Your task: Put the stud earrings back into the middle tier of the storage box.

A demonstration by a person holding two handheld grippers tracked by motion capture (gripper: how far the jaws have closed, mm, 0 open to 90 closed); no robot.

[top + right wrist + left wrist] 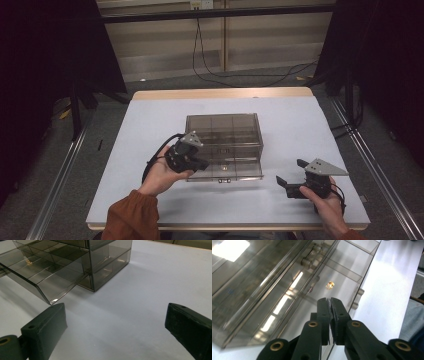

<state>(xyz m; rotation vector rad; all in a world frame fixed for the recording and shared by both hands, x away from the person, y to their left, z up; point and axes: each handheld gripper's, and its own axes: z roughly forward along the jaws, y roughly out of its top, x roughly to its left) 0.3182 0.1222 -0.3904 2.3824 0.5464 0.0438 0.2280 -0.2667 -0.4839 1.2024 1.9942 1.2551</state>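
A smoky see-through drawer cabinet [224, 131] stands mid-table, its bottom drawer [235, 169] pulled out toward me. In the left gripper view a small brass piece [330, 285] lies in one compartment of that drawer [342, 287]. My left gripper [201, 164] hovers over the drawer's left part; its jaws [329, 302] are pressed together with nothing between them, just short of the brass piece. My right gripper [291, 173] rests low on the table to the right of the cabinet, jaws spread wide [115, 322] and empty. The right gripper view shows the drawer [45, 277] ahead to its left.
The white table [150, 125] has a wooden far edge [222, 93]. Two small knobs [224, 180] sit on the drawer's front. Dark curtains flank the table, metal rails [60, 175] run beside it, and cables [240, 75] lie on the floor behind.
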